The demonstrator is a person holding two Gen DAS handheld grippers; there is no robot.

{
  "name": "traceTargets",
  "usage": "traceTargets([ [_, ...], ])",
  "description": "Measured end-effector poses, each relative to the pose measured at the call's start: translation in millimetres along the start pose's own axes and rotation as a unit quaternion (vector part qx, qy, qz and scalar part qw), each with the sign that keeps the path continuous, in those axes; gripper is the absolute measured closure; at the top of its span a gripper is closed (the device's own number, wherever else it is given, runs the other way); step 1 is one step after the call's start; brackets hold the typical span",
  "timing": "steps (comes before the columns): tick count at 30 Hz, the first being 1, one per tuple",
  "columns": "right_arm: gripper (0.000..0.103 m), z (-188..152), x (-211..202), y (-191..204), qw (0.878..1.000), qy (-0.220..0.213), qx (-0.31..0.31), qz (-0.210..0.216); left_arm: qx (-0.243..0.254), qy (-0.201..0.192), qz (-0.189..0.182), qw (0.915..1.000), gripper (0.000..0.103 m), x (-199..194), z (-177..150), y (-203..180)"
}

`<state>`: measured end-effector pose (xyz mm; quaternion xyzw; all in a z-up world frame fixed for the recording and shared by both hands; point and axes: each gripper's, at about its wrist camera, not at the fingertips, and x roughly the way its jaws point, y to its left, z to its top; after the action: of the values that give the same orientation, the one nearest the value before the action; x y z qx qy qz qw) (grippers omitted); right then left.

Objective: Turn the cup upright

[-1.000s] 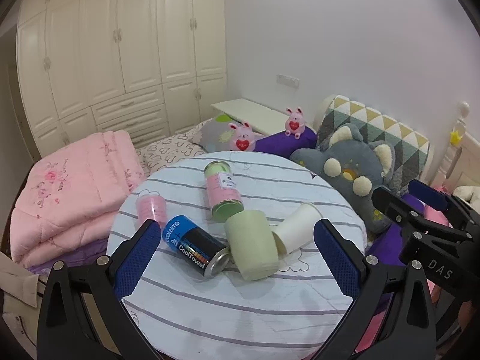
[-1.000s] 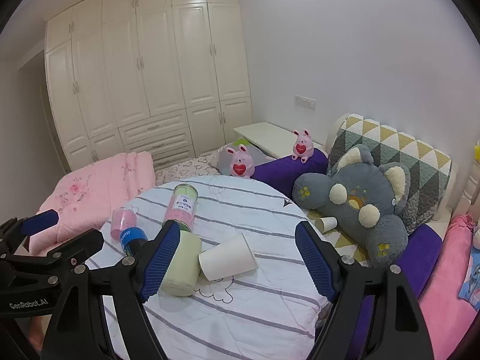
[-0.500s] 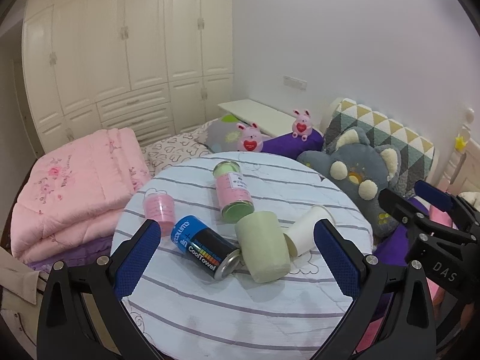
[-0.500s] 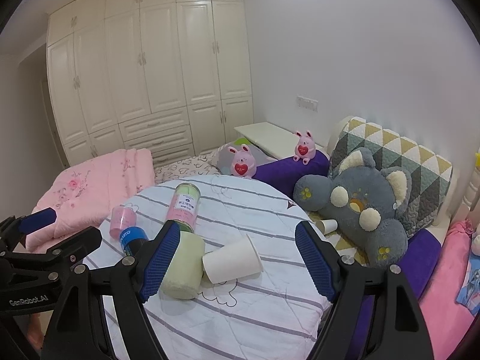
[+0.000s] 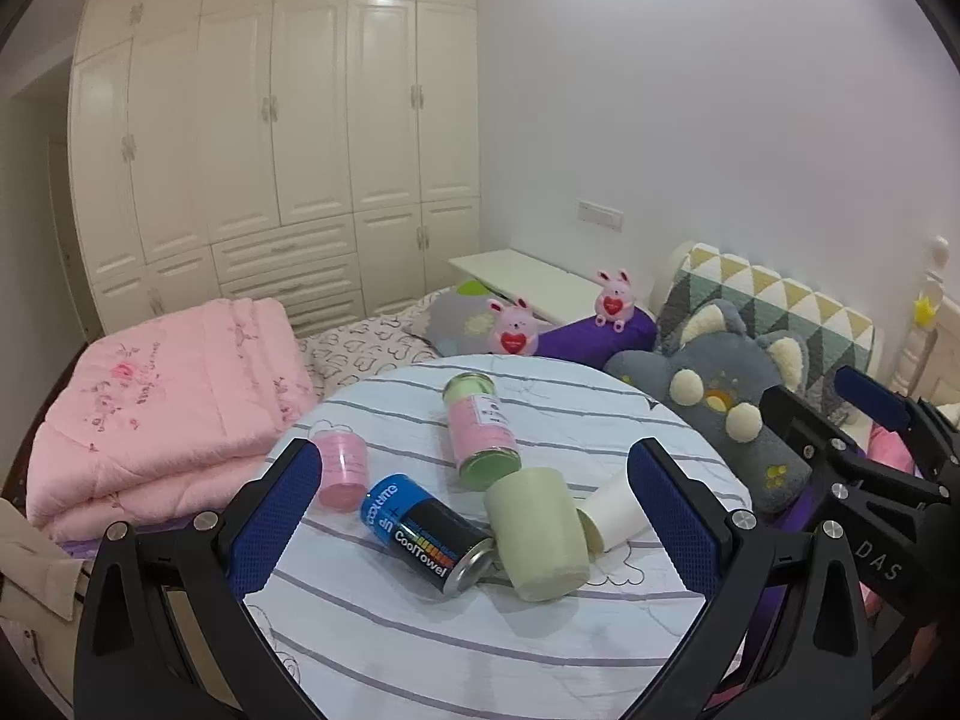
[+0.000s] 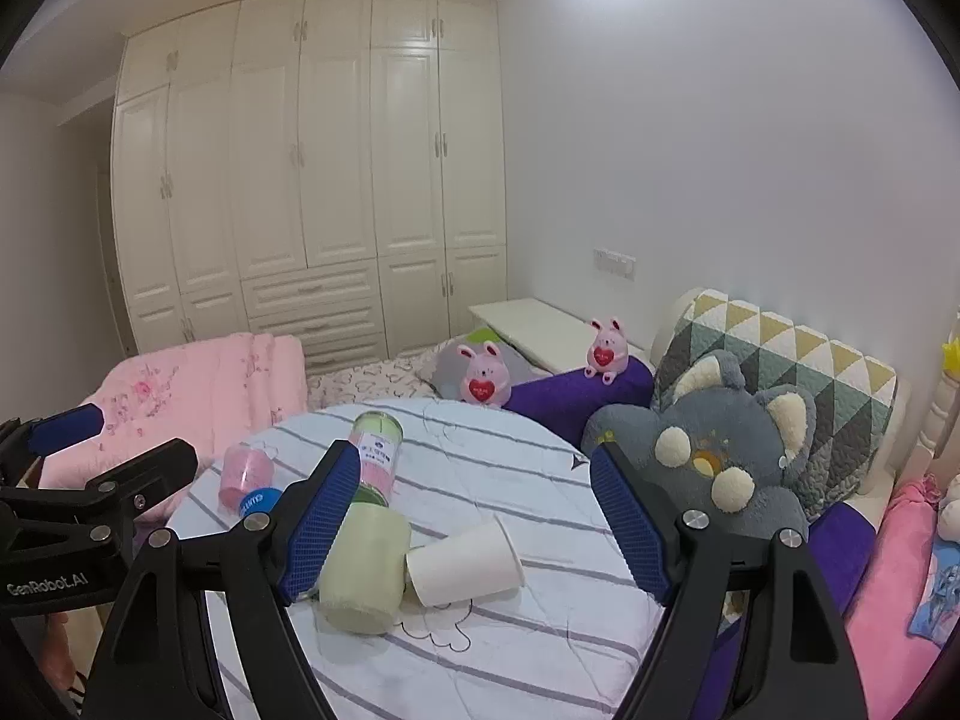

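A pale green cup (image 5: 536,531) lies on its side on the round striped table (image 5: 540,654); it also shows in the right wrist view (image 6: 363,570). A white paper cup (image 5: 612,510) lies on its side against it, also seen in the right wrist view (image 6: 465,555). A small pink cup (image 5: 342,471) lies at the table's left. My left gripper (image 5: 474,519) is open and empty, held above and short of the cups. My right gripper (image 6: 477,531) is open and empty, above the table in front of the white cup.
A blue and black CoolTowel can (image 5: 429,531) and a pink bottle with a green cap (image 5: 483,432) lie beside the cups. A folded pink quilt (image 5: 162,396) is at the left, a grey plush cushion (image 6: 714,456) at the right, white wardrobes (image 6: 312,180) behind.
Both cameras have tilted up and pulled back a little, so the table and cups sit lower in view. Both grippers stay open and empty. The objects have not moved.
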<state>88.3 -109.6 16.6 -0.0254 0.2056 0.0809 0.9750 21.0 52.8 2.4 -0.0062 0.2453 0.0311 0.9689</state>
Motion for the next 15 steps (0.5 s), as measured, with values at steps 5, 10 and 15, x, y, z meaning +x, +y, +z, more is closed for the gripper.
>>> traceTargets([
  [5,0.023,1.2,-2.6,3.3,1.0,-0.012,-0.005,-0.001,-0.002,0.005,-0.002,1.0,0.0,-1.0,-4.2,2.1],
  [10,0.023,0.3,-4.1,6.4,1.0,-0.013,-0.011,-0.003,0.0,0.01,-0.004,0.9999,0.0,-0.8,-5.6,1.4],
  [15,0.023,-0.1,-6.4,6.1,1.0,-0.016,-0.014,-0.011,-0.001,0.016,-0.007,0.9998,0.0,1.6,-7.7,-1.0],
])
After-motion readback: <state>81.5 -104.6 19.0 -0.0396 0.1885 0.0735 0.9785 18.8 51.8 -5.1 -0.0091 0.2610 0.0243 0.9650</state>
